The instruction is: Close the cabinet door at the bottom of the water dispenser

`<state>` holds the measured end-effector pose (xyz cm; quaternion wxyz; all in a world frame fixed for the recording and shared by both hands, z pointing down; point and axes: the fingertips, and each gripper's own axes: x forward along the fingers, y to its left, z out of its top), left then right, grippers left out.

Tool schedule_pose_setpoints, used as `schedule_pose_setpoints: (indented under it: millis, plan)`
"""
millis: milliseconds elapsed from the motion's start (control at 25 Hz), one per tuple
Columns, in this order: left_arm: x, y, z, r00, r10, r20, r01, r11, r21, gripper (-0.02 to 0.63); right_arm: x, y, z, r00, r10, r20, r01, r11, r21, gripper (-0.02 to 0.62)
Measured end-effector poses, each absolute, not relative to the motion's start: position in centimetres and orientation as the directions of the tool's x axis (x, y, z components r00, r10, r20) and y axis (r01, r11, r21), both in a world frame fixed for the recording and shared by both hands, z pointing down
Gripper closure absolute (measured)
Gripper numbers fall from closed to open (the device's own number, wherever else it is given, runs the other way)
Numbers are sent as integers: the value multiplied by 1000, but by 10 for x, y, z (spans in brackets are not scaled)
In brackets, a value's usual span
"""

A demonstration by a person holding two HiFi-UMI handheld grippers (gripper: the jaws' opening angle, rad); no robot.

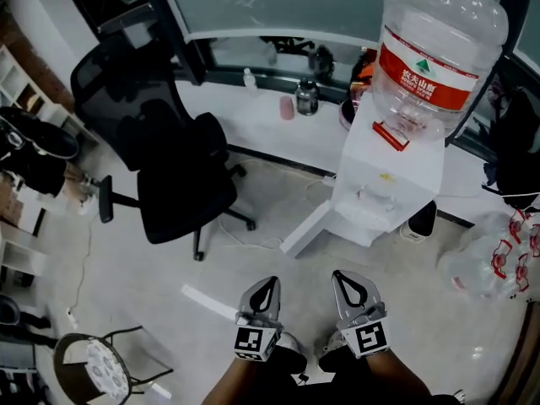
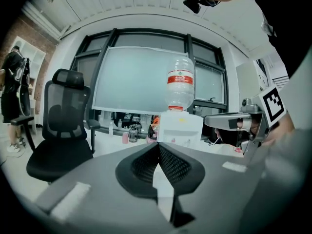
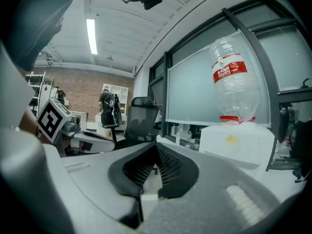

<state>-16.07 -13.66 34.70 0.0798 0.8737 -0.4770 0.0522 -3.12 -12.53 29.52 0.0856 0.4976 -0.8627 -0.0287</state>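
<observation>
Head view, looking steeply down: one white water dispenser [image 1: 390, 188] stands on the pale floor [image 1: 152, 268] against a white desk [image 1: 253, 112] below the window, with a clear bottle [image 1: 439, 40] (red label) upturned on top. Cabinet door [image 1: 306, 229] at its base: open, swung out to the picture's left toward the black office chair [image 1: 173, 171], its free edge well away from the cabinet body. Left gripper [image 1: 271, 282] and right gripper [image 1: 339, 275]: side by side at bottom centre, both pointing toward the dispenser, well apart from the door, touching nothing. Left gripper view: fingers [image 2: 171, 164] closed tip to tip, nothing between them; dispenser and bottle straight ahead beyond the tips. Right gripper view: fingers [image 3: 168, 165] likewise pressed together at the tips and empty; dispenser at right, chair in the middle distance. Sundries on the desk: a jar [image 1: 307, 97] and a pink cup [image 1: 288, 108] (contents not legible). Also listed: a white strip [image 1: 207, 302] lying on the floor left of the grippers; a round stool [image 1: 93, 368] at lower left; a clear plastic bag [image 1: 485, 264] at right.
</observation>
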Motion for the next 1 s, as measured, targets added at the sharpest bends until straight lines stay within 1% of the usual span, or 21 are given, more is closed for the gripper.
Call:
schedule_pose_setpoints:
  millis: [160, 440, 600, 680, 800, 1000]
  plan:
    - [-160, -151, 416, 532, -833, 153, -847, -526, 84, 588, -29, -133, 362, -498, -862, 93, -849, 507, 151, 592]
    - [-154, -185, 553, 515, -850, 111, -857, -509, 79, 588, -18, -154, 505, -507, -861, 50, -849, 509, 143, 592]
    - [-146, -189, 617, 524, -843, 122, -852, -516, 90, 588, -18, -155, 572, -514, -856, 49, -843, 515, 156, 592]
    - [-145, -192, 647, 520, -848, 107, -854, -512, 93, 588, -19, -155, 601, -520, -853, 53, -836, 521, 174, 592]
    - [-145, -195, 677, 523, -847, 92, -852, -516, 88, 588, -21, -152, 636, -528, -846, 77, -823, 532, 198, 592]
    - [-147, -200, 701, 528, -841, 120, -849, -520, 92, 588, -26, -143, 663, -531, -840, 112, -818, 542, 191, 592]
